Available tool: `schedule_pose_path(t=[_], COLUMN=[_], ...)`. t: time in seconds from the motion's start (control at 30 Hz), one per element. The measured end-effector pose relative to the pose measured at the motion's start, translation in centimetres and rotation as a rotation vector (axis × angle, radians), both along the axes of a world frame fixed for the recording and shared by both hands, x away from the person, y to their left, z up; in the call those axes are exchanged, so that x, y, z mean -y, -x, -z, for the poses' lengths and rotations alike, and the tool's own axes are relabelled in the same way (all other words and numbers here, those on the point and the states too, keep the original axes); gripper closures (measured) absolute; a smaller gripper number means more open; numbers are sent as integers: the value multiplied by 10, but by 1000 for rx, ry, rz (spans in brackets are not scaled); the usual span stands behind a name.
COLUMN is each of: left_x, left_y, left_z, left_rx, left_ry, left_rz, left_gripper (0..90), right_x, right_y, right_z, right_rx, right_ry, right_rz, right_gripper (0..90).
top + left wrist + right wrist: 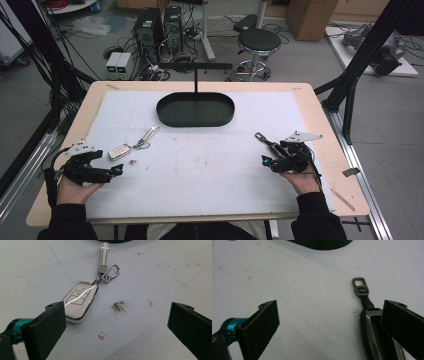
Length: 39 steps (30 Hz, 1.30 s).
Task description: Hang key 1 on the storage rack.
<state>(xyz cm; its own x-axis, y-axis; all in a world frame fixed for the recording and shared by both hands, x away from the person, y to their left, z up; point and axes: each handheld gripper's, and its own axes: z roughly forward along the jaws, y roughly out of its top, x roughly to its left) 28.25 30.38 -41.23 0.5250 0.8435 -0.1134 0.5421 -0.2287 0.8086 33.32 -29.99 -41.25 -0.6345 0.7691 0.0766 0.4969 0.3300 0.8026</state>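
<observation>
Where left claw (113, 322) gapes: key fob (79, 301) alongside.

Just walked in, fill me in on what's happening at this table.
A person sits at the table with a gripper in each hand, both open and holding nothing. The left gripper rests near a white key fob, which lies flat by its left jaw with a carabiner clip and strap attached. The right gripper sits beside a dark key fob lying by its right jaw. A black oval tray waits at the far side of the white mat.
</observation>
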Motion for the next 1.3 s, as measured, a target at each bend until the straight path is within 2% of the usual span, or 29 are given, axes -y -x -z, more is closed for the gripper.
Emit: schedule_pose_path(t=[0.53, 0.83, 1.13, 1.3], left_x=[2, 8, 22, 29], left_y=[-1, -4, -19, -31], left_z=[1, -2, -8, -11], left_rx=[-8, -6, -15, -34], left_ry=[-12, -38, -110, -116], left_rz=[0, -2, 29, 59], left_gripper=[24, 24, 24, 24], right_x=[-3, -4, -3, -4], right_y=[0, -1, -1, -1], right_z=[2, 1, 1, 2], right_rx=[-11, -18, -10, -10], right_ry=[10, 10, 11, 20], right_rz=[-6, -9, -11, -11], right_gripper=[14, 14, 14, 14])
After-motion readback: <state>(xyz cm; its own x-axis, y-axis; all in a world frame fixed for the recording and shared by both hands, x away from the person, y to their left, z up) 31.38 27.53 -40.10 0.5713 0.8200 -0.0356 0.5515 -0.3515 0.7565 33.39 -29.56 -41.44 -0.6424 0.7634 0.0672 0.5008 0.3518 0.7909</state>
